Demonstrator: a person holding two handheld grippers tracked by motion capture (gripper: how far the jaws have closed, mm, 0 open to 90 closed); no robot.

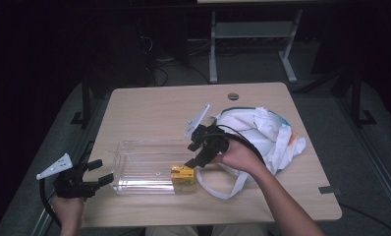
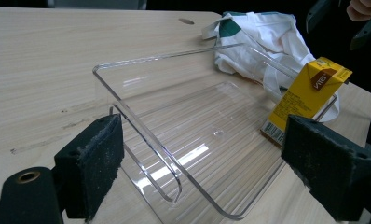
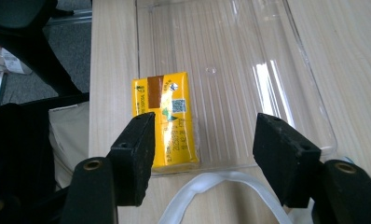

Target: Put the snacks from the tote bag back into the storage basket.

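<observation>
A yellow drink carton [image 1: 182,176] stands in the near right corner of a clear plastic tray [image 1: 134,172]. My right gripper [image 1: 190,155] hovers just above it, jaws open. In the right gripper view the carton [image 3: 167,116] lies partly behind the left jaw, and the right gripper [image 3: 206,120] has bare tray floor [image 3: 249,56] in its gap. My left gripper [image 1: 101,172] stays open at the tray's left end. In the left gripper view the left gripper [image 2: 204,135] frames the tray's short wall [image 2: 141,135], and the carton [image 2: 309,91] stands upright at the far corner.
A crumpled white cloth bag [image 1: 262,130] lies right of the tray, its strap [image 1: 223,189] looping toward the table's front edge. The bag [image 2: 258,37] sits behind the tray in the left gripper view. The strap [image 3: 221,184] runs under the right jaws. Bare wooden tabletop [image 1: 149,110] stretches behind the tray.
</observation>
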